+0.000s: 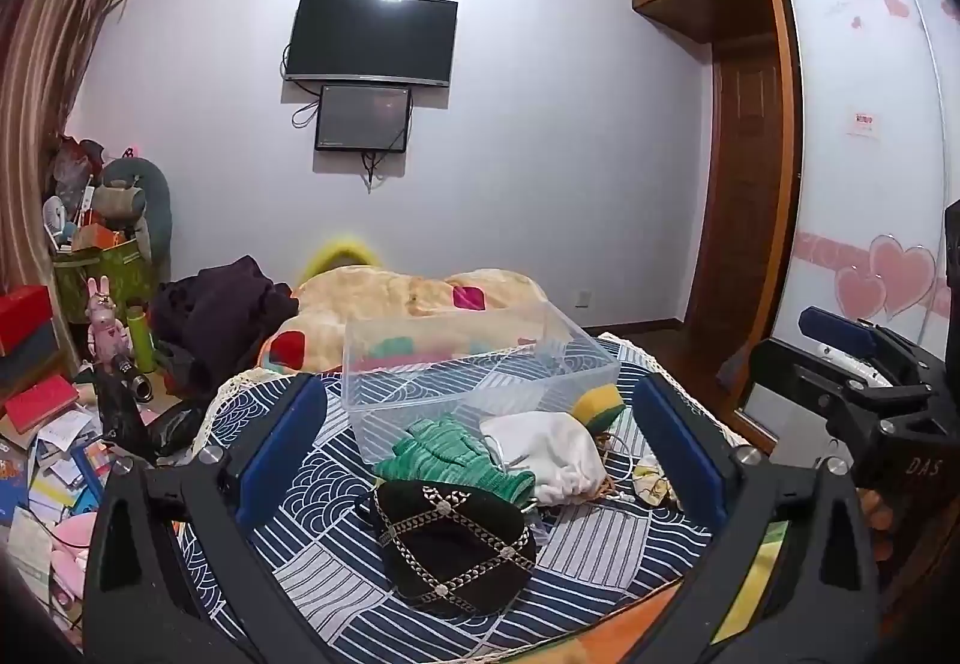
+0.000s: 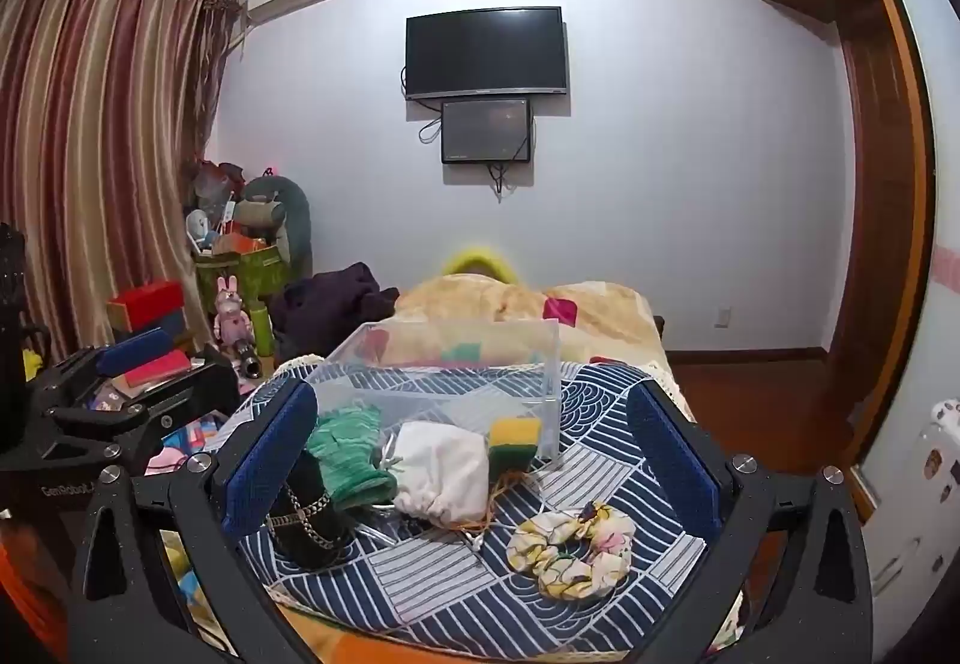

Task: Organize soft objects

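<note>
On the blue patterned cloth lie a black cap with a gold chain pattern, a green knit glove, a white drawstring pouch, a yellow-green sponge and a floral scrunchie. A clear plastic box stands behind them. My left gripper is open and empty, its fingers either side of the pile. My right gripper is open and empty; the scrunchie lies near its right finger. The cap, glove, pouch, sponge and box also show there.
A beige quilt and dark clothes lie behind the box. Books, boxes and toys crowd the floor and shelf at left. A wardrobe stands at right. A TV hangs on the far wall.
</note>
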A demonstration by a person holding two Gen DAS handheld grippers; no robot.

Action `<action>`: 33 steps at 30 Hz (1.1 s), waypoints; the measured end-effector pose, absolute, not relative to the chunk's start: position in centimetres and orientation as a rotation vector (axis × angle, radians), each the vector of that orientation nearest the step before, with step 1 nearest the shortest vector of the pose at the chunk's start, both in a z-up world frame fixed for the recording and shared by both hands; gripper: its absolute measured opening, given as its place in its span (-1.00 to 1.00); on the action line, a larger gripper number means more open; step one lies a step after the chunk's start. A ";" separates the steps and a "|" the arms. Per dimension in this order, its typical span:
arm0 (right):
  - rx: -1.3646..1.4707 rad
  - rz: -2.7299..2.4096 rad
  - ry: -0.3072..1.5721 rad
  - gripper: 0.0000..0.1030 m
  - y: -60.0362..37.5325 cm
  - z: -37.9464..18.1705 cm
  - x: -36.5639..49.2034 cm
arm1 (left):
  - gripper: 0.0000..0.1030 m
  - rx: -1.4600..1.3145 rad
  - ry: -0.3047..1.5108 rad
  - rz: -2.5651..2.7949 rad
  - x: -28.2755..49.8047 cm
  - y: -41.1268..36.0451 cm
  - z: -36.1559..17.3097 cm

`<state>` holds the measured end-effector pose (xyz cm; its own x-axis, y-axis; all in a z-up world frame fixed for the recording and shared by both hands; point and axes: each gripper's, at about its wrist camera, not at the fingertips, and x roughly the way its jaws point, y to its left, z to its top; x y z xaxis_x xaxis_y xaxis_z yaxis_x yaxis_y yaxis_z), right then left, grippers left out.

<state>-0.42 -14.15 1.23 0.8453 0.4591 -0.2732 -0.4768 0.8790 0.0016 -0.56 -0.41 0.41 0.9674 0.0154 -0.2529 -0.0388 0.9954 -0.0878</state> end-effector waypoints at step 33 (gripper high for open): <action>-0.064 0.492 0.265 1.00 -14.1 1.5 -0.8 | 1.00 -0.082 0.245 0.016 -1.0 -0.4 0.6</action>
